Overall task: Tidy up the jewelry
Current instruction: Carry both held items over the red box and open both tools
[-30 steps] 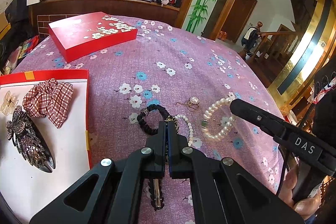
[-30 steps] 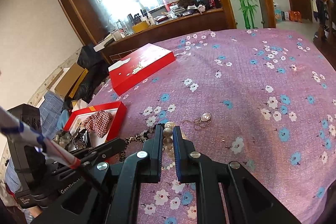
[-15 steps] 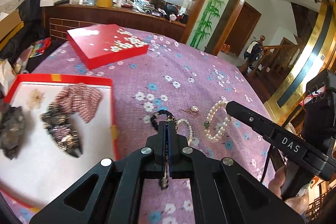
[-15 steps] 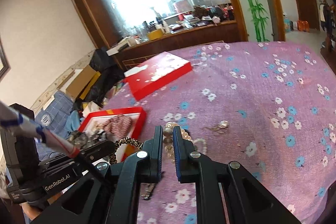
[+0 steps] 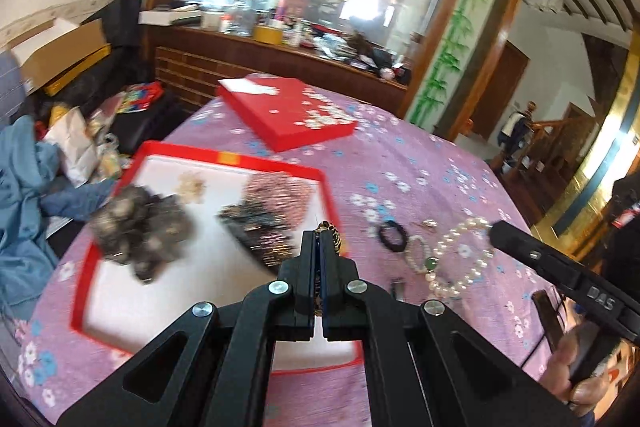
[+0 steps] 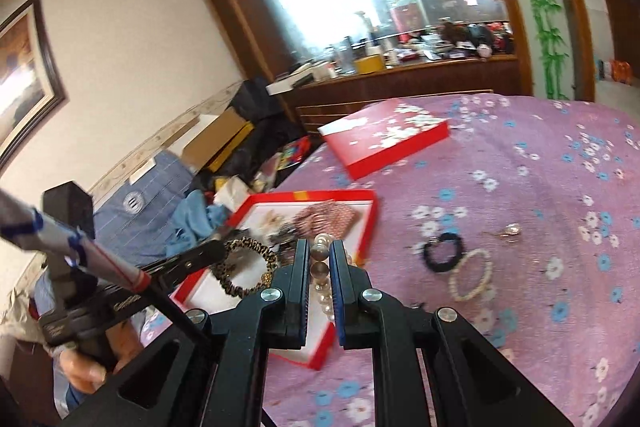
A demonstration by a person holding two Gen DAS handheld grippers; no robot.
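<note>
My left gripper (image 5: 319, 241) is shut on a leopard-print hair tie (image 5: 333, 233), held in the air over the right edge of the open red tray (image 5: 160, 151). The hair tie also shows in the right wrist view (image 6: 244, 267), hanging from the left gripper's fingers (image 6: 192, 259). My right gripper (image 6: 320, 251) is shut on a large pearl bracelet (image 6: 320, 269), lifted above the cloth near the tray's right side (image 6: 368, 223). In the left wrist view the pearl bracelet (image 5: 460, 255) hangs from the right gripper's finger (image 5: 516, 239).
On the purple flowered cloth lie a black bead bracelet (image 6: 442, 253), a thin pearl bracelet (image 6: 470, 275) and a small ring (image 6: 510, 229). The tray holds a plaid scrunchie (image 5: 280, 191) and hair clips (image 5: 140, 227). The red lid (image 5: 288, 111) lies beyond.
Both grippers have lifted off the cloth with their pieces and moved left toward the tray. The left gripper now hangs over the tray's right edge.
</note>
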